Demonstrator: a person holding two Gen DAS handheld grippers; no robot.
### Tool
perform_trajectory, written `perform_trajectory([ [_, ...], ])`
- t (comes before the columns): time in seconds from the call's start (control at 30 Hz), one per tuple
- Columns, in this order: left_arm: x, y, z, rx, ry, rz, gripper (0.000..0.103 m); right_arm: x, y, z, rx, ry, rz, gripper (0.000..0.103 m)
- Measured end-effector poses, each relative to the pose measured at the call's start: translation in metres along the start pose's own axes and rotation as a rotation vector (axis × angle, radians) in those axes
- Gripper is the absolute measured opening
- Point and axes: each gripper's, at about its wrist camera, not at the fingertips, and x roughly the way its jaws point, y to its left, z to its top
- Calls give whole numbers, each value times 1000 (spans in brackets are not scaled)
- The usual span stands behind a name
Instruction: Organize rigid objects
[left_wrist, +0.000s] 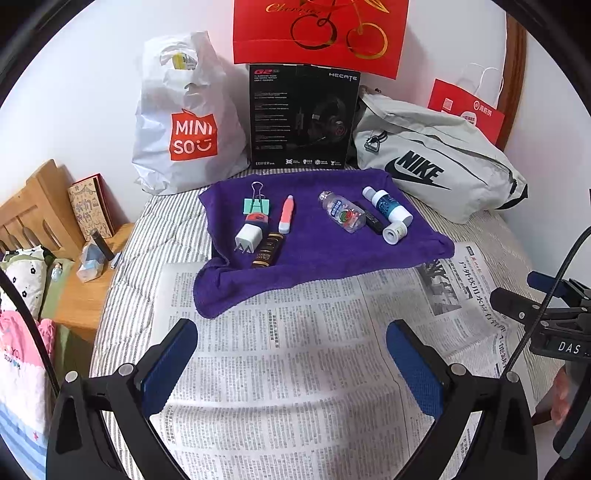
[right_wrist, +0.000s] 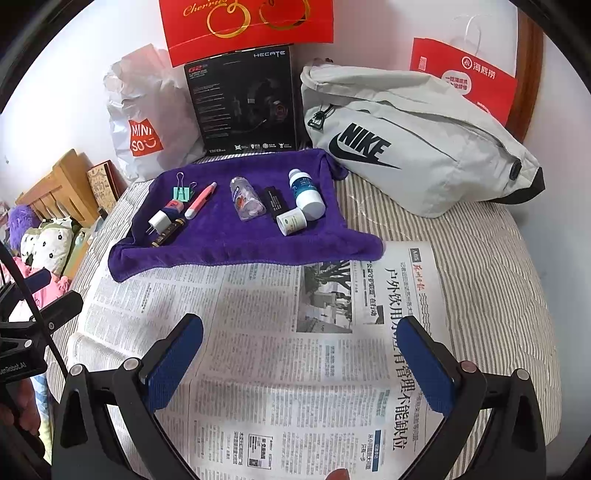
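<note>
Your items sit in two clusters on the purple towel (left_wrist: 317, 236), which lies on a striped bed (right_wrist: 480, 266).

Left cluster: a mint binder clip (left_wrist: 257, 202) w/ its wire handles toward the wall; a white USB charger (left_wrist: 248, 239) lying flat, prongs toward you; a dark brown tube w/ gold print (left_wrist: 268, 250) just beside it, long axis running near-to-far; a pink-and-white pen-shaped item (left_wrist: 287, 214), same near-to-far axis, slightly apart from the others.

Right cluster: a clear bottle w/ red-and-blue label (left_wrist: 341, 212) on its side; a black stick-shaped item (left_wrist: 371, 218) just beside it; a white bottle w/ teal label (left_wrist: 388, 205) lying down, cap end toward the wall; a small white jar (left_wrist: 395, 230) tipped on its side, touching that bottle.

A bare strip of towel separates the clusters. The towel's near edge drapes onto the newspaper (right_wrist: 277, 350), which gives you open room up front. At the back: MINISO bag (left_wrist: 184, 125), black headset box (left_wrist: 301, 118), grey Nike bag (right_wrist: 406, 136).

Left tool (left_wrist: 291, 363) and right tool (right_wrist: 304, 360) both hover over the newspaper, well apart from the items, fingers spread wide, nothing held.
</note>
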Motion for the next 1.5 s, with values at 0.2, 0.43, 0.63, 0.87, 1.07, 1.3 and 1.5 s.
perform_trajectory([
  [0.2, -1, -1, -1, -9, 1, 4, 103, -2, -1, -2, 8, 3, 4, 103],
  [0.43, 1, -1, -2, -11, 11, 12, 103, -2, -1, -3, 14, 0, 10, 103],
  [0.63, 3, -3, -3, -1, 12, 19, 103, -2, -1, -4, 15, 3, 13, 103],
  [0.87, 3, -2, -2, -13, 11, 17, 103, -2, -2, -5, 19, 4, 12, 103],
  [1.07, 2, 1, -1, -29, 9, 10, 103, -2, -3, -5, 21, 4, 11, 103],
  [1.3, 2, 1, -2, -27, 13, 14, 103, -2, -2, -6, 17, 9, 9, 103],
  [1.5, 2, 1, -3, -25, 14, 13, 103, -1, -2, -7, 19, 10, 8, 103],
])
